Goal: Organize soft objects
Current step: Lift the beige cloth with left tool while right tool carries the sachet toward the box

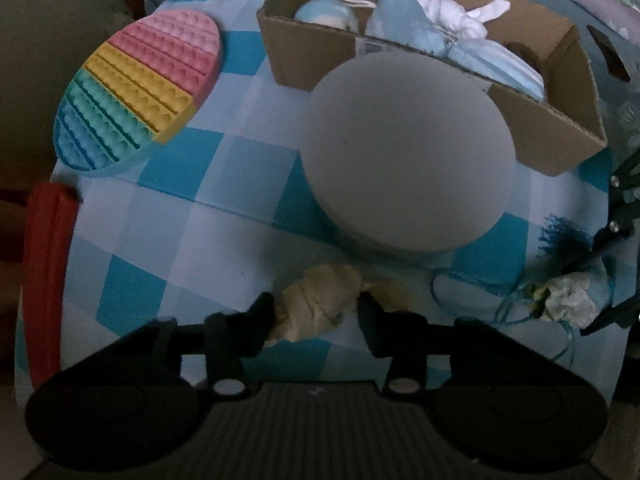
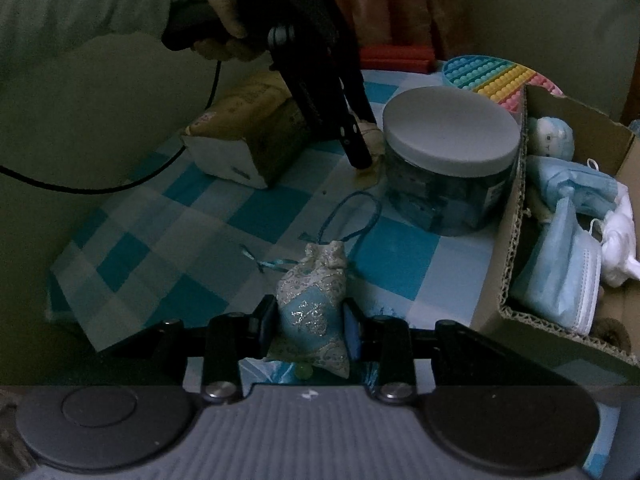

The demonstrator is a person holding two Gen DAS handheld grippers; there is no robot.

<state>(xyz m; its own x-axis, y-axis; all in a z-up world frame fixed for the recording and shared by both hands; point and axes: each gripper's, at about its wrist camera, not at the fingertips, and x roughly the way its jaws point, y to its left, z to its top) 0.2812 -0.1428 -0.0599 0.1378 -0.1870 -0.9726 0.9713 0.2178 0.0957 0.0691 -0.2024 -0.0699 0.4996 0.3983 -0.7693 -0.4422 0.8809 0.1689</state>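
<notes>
Two hand-held grippers are seen over a table (image 1: 172,216) covered with a blue-and-white checked cloth. The left hand-held gripper (image 1: 316,312) is pointed steeply down, its jaws partly open on either side of a cream bundle (image 1: 320,300); whether the pads press on the bundle cannot be told. The bundle lies on the cloth just in front of a jar (image 2: 448,168) with a grey lid (image 1: 408,152). The right hand-held gripper (image 2: 310,326) is closed on a blue-and-silver pouch (image 2: 314,312), whose blue cord (image 2: 352,216) is looped on the cloth toward the jar. Beside the jar stands a cardboard box (image 2: 516,216), in which face masks (image 2: 560,288), a white cloth piece (image 2: 620,240) and a pale blue plush (image 2: 554,136) are held. A rainbow bubble mat (image 1: 140,96) lies at the table's far corner, with a red item (image 1: 48,272) next to it. A paper-wrapped pack (image 2: 244,140) rests beyond the left tool. Print is present on the pack and on the jar's label, but none of it can be read; letters on the left tool's body are too blurred to make out. A hand (image 2: 224,12) and a pale sleeve (image 2: 80,4) are seen gripping that tool.
</notes>
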